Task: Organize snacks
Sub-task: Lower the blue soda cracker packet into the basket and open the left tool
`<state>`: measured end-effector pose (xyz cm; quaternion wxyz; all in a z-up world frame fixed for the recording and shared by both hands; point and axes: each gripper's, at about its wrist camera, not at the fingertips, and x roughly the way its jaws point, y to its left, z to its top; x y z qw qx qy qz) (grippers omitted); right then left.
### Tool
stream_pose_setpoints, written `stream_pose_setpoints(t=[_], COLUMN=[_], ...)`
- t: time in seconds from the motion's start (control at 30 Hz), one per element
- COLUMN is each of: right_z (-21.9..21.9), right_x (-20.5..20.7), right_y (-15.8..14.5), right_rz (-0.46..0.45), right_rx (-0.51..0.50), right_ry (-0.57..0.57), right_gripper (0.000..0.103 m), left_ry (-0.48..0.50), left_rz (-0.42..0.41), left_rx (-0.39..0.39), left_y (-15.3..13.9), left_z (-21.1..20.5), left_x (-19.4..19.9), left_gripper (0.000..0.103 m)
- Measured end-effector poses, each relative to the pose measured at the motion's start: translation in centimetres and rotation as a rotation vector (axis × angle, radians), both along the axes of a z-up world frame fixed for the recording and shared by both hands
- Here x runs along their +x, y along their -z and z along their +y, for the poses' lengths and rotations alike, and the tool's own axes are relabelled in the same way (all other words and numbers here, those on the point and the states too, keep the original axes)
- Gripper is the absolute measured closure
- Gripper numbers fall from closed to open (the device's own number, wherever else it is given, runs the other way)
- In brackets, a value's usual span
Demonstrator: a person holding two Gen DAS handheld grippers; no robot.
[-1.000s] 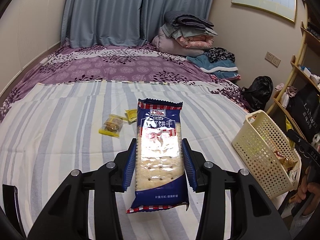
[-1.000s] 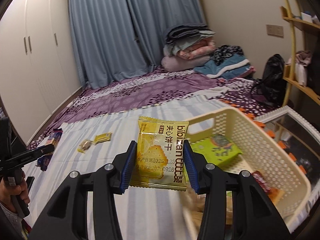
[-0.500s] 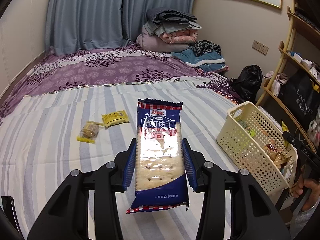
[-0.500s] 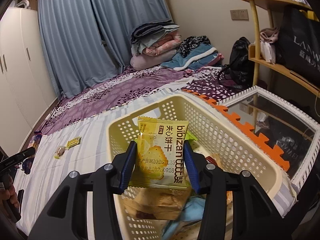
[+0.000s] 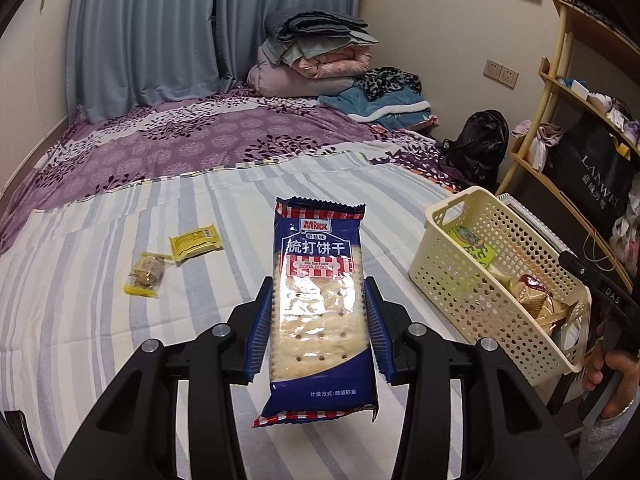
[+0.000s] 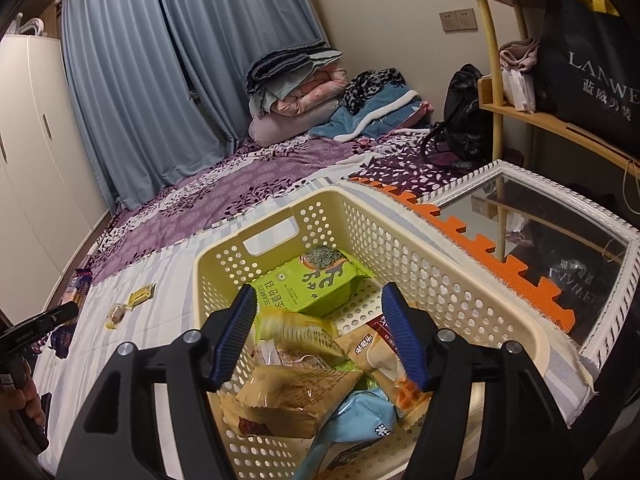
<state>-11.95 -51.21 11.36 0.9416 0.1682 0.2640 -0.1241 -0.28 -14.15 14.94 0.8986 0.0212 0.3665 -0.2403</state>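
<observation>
My left gripper (image 5: 318, 294) is shut on a blue soda-biscuit pack (image 5: 318, 260), held lengthwise above the striped bed sheet (image 5: 100, 340). A cream perforated basket (image 5: 472, 292) stands to its right at the bed's edge. My right gripper (image 6: 318, 294) hangs over that basket (image 6: 256, 236) with its jaws opening. The yellow biscuit packet (image 6: 298, 332) is blurred just below the pads, which no longer press on it, and it lies among the snacks inside. A small yellow packet (image 5: 196, 242) and a wrapped candy (image 5: 146, 274) lie on the sheet to the left.
The basket holds a green seaweed pack (image 6: 316, 284) and several other snack bags. A white-framed mirror (image 6: 560, 216) and an orange foam mat (image 6: 480, 240) lie right of it. Wooden shelves (image 5: 560, 80), a black bag (image 5: 480, 140) and folded blankets (image 5: 316, 52) stand beyond.
The right gripper came over the basket, then spread its jaws and let the yellow biscuit packet go into it. The left gripper carried the blue pack rightward, nearer the basket.
</observation>
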Motion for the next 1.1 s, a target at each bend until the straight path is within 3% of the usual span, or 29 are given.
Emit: stream_pose_setpoints(t=[0.17, 0.3, 0.6, 1.1], right_z=[-0.2, -0.6, -1.8, -2.5], right_x=[-0.1, -0.5, -1.5, -3.2], right_y=[-0.1, -0.1, 0.1, 1.1], right_rz=[-0.011, -0.020, -0.013, -0.024], right_rx=[0.006, 0.008, -0.011, -0.013], right_ry=[0.000, 0.009, 0.057, 0.029], right_gripper=[0.031, 0.019, 0.005, 0.005], left_ry=[0.030, 0.058, 0.178, 0.367], left_rz=[-0.001, -0.006, -0.043, -0.005], left_rx=[0.014, 0.024, 0.050, 0.028], left_y=[0.0, -0.1, -1.5, -2.0], left_z=[-1.5, -2.8, -7.5, -16.7], left_x=[-0.2, -0.6, -1.9, -2.2], left_gripper=[0.059, 0.059, 0.059, 0.059])
